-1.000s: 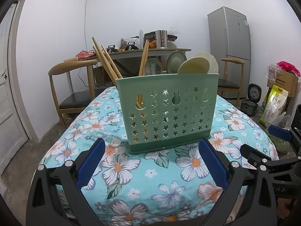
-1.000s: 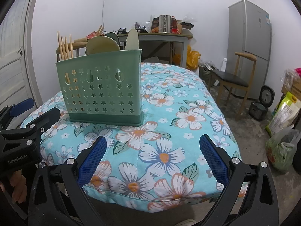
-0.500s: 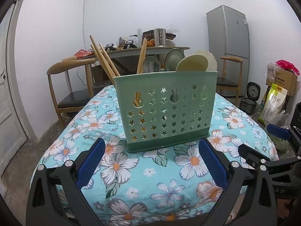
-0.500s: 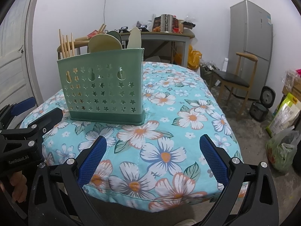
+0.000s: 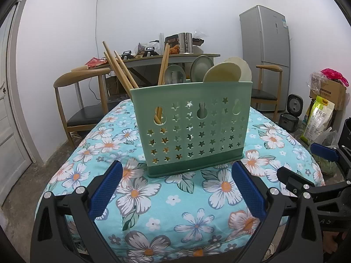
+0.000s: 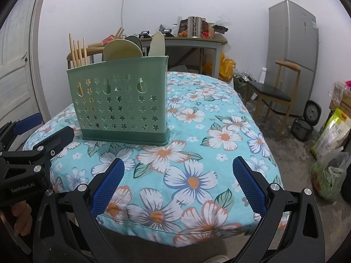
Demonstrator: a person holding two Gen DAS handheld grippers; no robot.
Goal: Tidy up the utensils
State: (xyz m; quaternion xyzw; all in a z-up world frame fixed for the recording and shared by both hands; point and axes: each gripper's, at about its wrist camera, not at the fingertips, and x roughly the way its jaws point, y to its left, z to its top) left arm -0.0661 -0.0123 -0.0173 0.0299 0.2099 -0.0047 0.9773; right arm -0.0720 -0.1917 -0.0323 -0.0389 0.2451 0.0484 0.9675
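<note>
A green perforated utensil holder [image 5: 190, 129] [image 6: 122, 100] stands upright on the floral tablecloth [image 5: 193, 210] [image 6: 197, 144]. Wooden chopsticks [image 5: 118, 68] [image 6: 77, 51] lean out of its left compartment; spoons and ladles [image 5: 223, 72] [image 6: 122, 49] fill the others. My left gripper [image 5: 176, 186] hovers open just in front of the holder, nothing between its blue pads. My right gripper [image 6: 178, 184] is open too, near the table's front edge, to the right of the holder. Each gripper shows at the edge of the other's view.
Wooden chairs [image 5: 81, 100] [image 6: 276, 92] flank the table. A cluttered desk [image 5: 166, 54] stands behind, a grey fridge [image 5: 265, 57] at the back right. Bags and a rice cooker [image 6: 307, 120] lie on the floor at right. A door [image 6: 15, 65] is at left.
Both grippers have drifted slightly; the holder sits a little higher in each view. Both stay open and empty.
</note>
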